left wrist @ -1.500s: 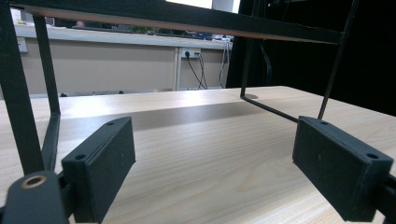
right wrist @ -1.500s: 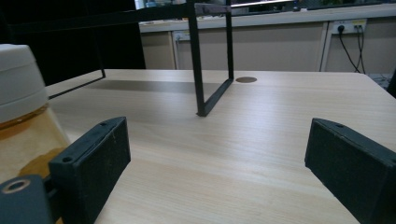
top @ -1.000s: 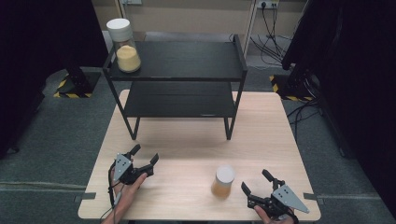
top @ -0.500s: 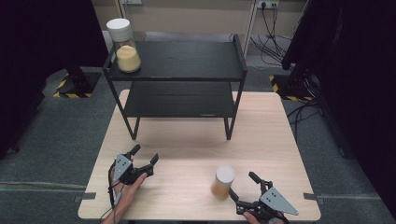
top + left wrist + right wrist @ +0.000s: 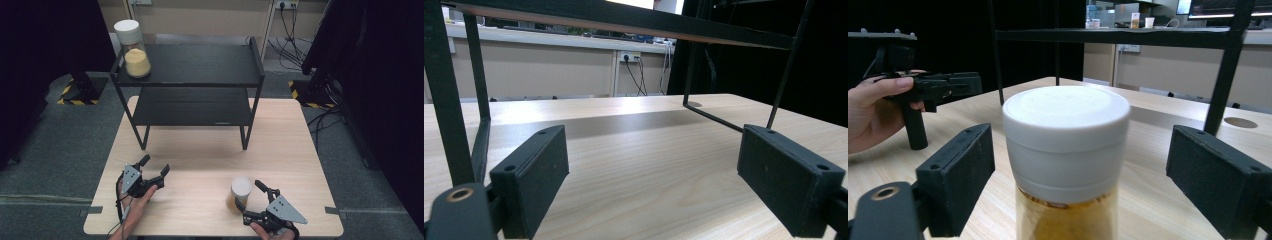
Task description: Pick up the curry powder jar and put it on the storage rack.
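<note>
A jar (image 5: pixel 240 193) with a white lid and amber-yellow contents stands near the table's front edge, right of centre. My right gripper (image 5: pixel 248 194) is open, one jaw on each side of this jar (image 5: pixel 1066 150); its pads (image 5: pixel 955 182) are clear of the lid. My left gripper (image 5: pixel 155 165) rests open at the front left with nothing between its fingers (image 5: pixel 530 180). A second white-lidded jar (image 5: pixel 132 49) of yellow powder stands on the left end of the black rack's top shelf (image 5: pixel 200 65).
The two-tier black rack (image 5: pixel 192 107) takes up the back half of the wooden table (image 5: pixel 200 155); its legs (image 5: pixel 446 100) stand close ahead of my left gripper. A hand holds the left gripper (image 5: pixel 933 90), seen beyond the jar.
My right gripper has moved left and forward from the table's front right corner until its jaws flank the jar. The left gripper and both jars have stayed put.
</note>
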A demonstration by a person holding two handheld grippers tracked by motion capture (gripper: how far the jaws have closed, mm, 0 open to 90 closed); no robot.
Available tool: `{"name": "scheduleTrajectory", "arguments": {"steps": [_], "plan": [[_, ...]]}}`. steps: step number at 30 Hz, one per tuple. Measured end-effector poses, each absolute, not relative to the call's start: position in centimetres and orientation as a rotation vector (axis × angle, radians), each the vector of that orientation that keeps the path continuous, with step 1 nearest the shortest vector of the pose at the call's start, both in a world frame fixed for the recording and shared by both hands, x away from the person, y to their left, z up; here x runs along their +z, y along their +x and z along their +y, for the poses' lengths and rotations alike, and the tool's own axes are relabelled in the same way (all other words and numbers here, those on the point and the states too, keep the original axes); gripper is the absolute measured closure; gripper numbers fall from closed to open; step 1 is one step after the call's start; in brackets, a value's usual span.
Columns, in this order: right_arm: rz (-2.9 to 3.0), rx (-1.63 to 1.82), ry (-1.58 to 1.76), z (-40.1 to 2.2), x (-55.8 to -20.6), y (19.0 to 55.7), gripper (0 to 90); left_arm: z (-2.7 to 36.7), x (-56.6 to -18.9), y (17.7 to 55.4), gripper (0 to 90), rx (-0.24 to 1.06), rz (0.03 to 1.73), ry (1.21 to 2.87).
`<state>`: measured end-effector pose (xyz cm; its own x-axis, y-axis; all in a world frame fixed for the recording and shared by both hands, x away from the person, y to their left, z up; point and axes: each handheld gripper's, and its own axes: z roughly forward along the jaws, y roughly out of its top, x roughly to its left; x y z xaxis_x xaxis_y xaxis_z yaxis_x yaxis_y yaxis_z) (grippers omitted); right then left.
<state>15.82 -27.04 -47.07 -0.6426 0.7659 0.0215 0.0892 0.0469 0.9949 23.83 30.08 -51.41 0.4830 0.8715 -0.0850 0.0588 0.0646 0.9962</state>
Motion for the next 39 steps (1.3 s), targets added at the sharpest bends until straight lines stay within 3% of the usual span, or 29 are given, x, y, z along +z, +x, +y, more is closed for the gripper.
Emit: {"name": "scheduleTrajectory", "arguments": {"steps": [28, 39], "plan": [[1.799, 1.627, 0.837, -25.6, -47.5, 16.8, 33.4, 30.1, -51.3, 24.0, 12.4, 0.755, 0.895, 1.383], [1.786, 1.604, 0.86, -25.0, -47.3, 16.3, 34.0, 30.1, -51.4, 24.0, 12.5, 0.758, 0.896, 1.381]]}}
